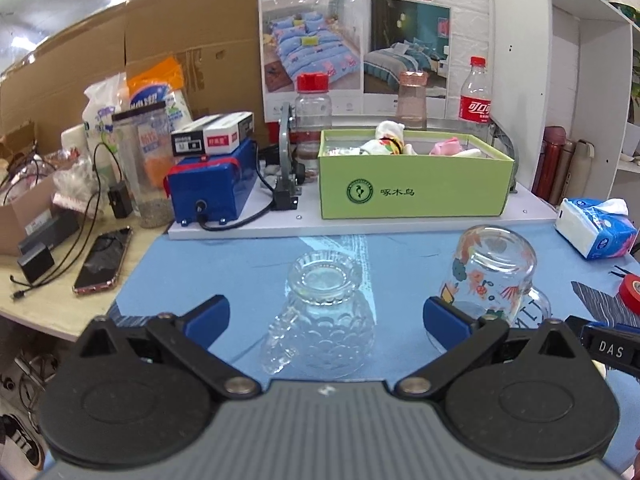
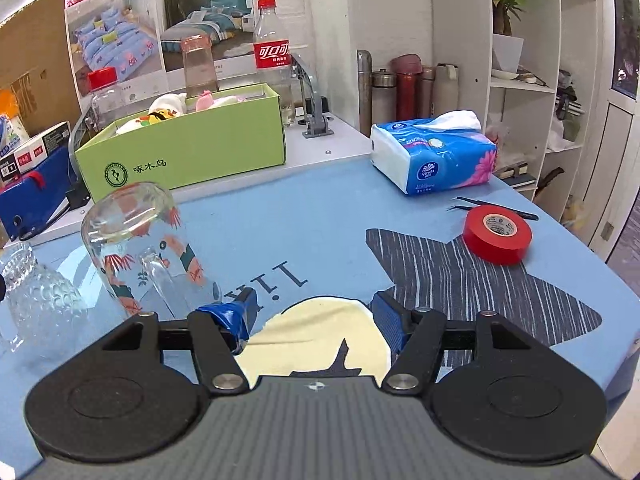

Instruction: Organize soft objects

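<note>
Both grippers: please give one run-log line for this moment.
left: open, empty, over textured mug | right: open, empty | socks: in green box

The left gripper (image 1: 326, 316) has a grey ribbed housing, two round black discs, black linkage arms with silver pivot screws, and plain blue finger pads (image 1: 210, 313). The right gripper (image 2: 314, 318) is built alike, with a small cross mark on its dark ribbed housing; blue tape wraps its left pad (image 2: 234, 318). Seen from the left wrist, its black side carries a white "DAS" label.
</note>
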`<state>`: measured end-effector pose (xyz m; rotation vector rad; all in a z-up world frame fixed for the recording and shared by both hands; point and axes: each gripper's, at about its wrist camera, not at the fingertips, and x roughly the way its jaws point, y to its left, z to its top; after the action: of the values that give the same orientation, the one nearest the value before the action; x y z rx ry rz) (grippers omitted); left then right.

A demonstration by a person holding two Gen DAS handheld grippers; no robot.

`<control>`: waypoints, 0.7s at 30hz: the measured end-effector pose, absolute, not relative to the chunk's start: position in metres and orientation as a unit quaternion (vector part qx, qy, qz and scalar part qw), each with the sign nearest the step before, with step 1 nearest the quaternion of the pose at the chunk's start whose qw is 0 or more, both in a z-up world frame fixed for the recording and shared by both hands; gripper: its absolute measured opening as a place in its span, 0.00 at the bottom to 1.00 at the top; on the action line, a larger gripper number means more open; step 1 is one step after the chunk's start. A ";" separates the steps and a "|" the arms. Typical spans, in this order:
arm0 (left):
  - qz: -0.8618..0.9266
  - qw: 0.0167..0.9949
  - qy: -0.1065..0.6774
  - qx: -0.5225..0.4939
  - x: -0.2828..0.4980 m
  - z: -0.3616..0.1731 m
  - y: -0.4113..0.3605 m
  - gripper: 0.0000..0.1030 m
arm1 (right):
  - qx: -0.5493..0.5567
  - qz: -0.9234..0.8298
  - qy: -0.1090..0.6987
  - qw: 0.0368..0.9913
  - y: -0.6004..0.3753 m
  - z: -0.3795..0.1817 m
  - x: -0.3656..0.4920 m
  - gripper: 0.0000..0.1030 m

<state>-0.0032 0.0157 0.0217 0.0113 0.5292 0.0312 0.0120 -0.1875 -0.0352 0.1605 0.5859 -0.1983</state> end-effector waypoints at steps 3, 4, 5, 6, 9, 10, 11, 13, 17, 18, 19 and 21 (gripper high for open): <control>0.022 0.967 0.254 0.007 -0.007 0.024 0.012 1.00 | 0.094 -0.093 0.290 0.948 -0.192 -0.036 0.011 0.49; 0.027 0.968 0.251 0.010 -0.008 0.024 0.010 1.00 | 0.098 -0.094 0.292 0.947 -0.193 -0.036 0.011 0.49; 0.030 0.968 0.250 0.013 -0.008 0.025 0.009 1.00 | 0.102 -0.094 0.292 0.946 -0.195 -0.037 0.011 0.49; 0.031 0.968 0.250 0.014 -0.008 0.025 0.007 1.00 | 0.107 -0.093 0.292 0.946 -0.196 -0.037 0.010 0.49; 0.037 0.968 0.249 0.017 -0.008 0.025 0.005 1.00 | 0.113 -0.092 0.294 0.945 -0.198 -0.038 0.009 0.49; 0.038 0.968 0.248 0.018 -0.009 0.025 0.004 1.00 | 0.113 -0.093 0.294 0.944 -0.199 -0.039 0.009 0.49; 0.038 0.968 0.249 0.019 -0.008 0.026 0.003 1.00 | 0.113 -0.093 0.295 0.944 -0.199 -0.039 0.009 0.49; 0.037 0.968 0.249 0.017 -0.009 0.025 0.002 1.00 | 0.114 -0.092 0.296 0.944 -0.200 -0.040 0.009 0.49; 0.043 0.968 0.245 0.017 -0.011 0.024 0.003 1.00 | 0.115 -0.092 0.294 0.944 -0.201 -0.039 0.007 0.49; 0.045 0.969 0.243 0.019 -0.011 0.024 0.002 1.00 | 0.115 -0.093 0.293 0.944 -0.200 -0.038 0.006 0.49; 0.048 0.969 0.242 0.022 -0.011 0.024 0.002 1.00 | 0.116 -0.094 0.292 0.945 -0.200 -0.038 0.006 0.49; 0.047 0.969 0.240 0.026 -0.012 0.024 0.001 1.00 | 0.118 -0.094 0.291 0.945 -0.200 -0.037 0.005 0.49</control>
<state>-0.0120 0.0015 0.0236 0.0520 0.4852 0.0953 0.0051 -0.2003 -0.0371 0.2400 0.5927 -0.1911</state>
